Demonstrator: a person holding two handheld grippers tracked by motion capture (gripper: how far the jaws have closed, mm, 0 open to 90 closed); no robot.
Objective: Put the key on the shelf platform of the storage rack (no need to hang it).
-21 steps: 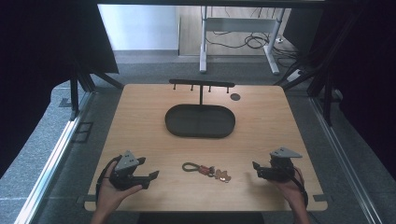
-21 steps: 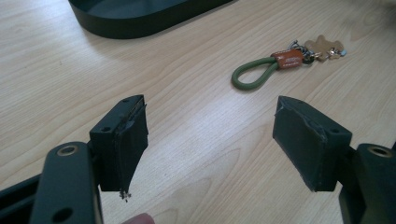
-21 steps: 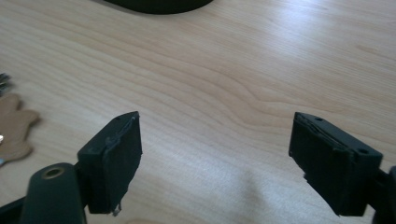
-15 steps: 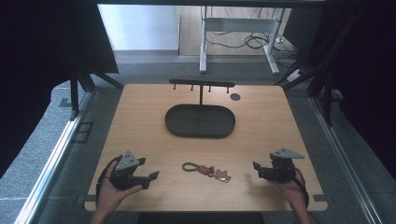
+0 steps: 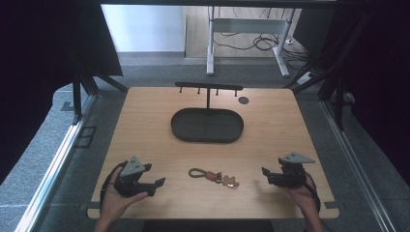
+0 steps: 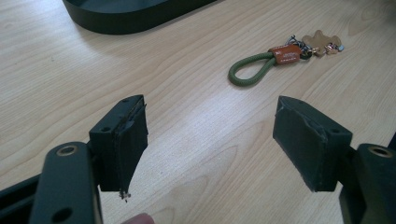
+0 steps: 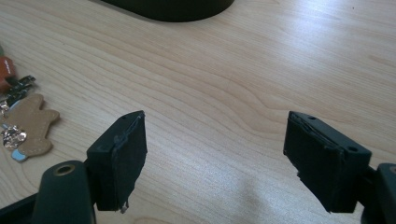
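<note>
Wooden table (image 5: pixel 145 116) bears an empty dark oval tray (image 5: pixel 207 125) beyond keychain (image 5: pixel 212 175).

No visible change across the span. Left gripper (image 5: pixel 153 182) at near left of table (image 5: pixel 145 125), right gripper (image 5: pixel 266 173) at near right, both in the same places as before, jaws as wide apart as before. Keychain (image 5: pixel 213 175) between them, unmoved. Nothing picked up, nothing shifted.
</note>
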